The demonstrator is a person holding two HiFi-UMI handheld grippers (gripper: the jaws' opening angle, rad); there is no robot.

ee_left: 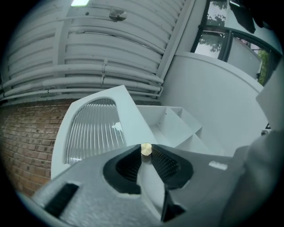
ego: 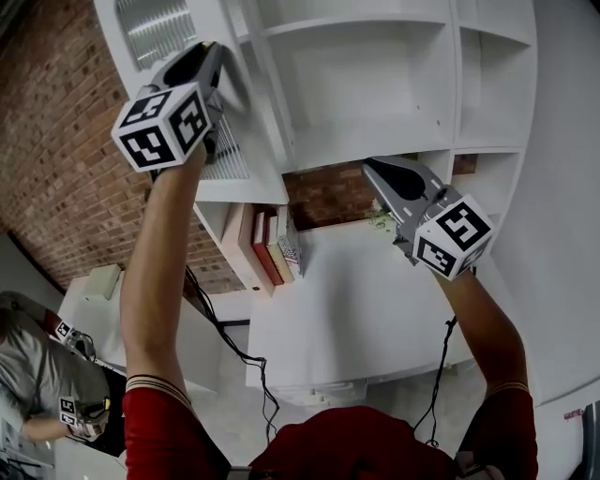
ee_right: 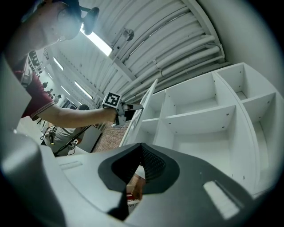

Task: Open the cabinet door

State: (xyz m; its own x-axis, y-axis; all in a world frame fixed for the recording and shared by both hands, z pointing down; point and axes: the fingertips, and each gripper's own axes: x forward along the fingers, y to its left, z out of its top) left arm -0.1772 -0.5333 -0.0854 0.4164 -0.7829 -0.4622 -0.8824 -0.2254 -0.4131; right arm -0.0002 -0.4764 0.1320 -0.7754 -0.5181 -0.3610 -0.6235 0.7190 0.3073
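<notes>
Head view, your stock. White cabinet point(ego: 375, 84): open shelves, ahead of you. Cabinet door point(ego: 164, 28): ribbed glass, swung open at the cabinet's left side. Your left gripper point(ego: 218, 54): claw clamped on the door's knob. Your right gripper point(ego: 372, 169): claw together, empty, clear of the shelves. Books point(ego: 267, 246): upright, lower shelf. Brass knob point(ee_left: 146, 150): pinched between the left pads.
</notes>
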